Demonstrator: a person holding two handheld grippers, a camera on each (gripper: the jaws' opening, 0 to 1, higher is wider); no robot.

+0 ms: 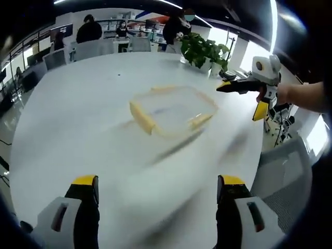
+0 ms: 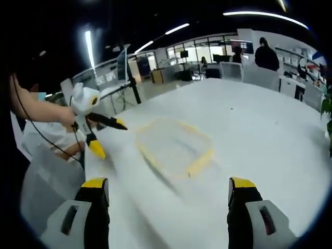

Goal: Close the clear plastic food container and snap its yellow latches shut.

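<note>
- Left gripper view: the left hand-held gripper rises from the bottom edge with its two jaws wide apart and nothing between them.
- The clear container with yellow latches lies on the white desk at the centre of the frame, blurred.
- At the right edge, the right hand-held gripper has its jaws spread, near a potted plant.
- Right gripper view: the right hand-held gripper at the bottom is also spread wide and holds nothing.
- The container is at the centre; the left hand-held gripper is at its left, jaws apart.
</note>
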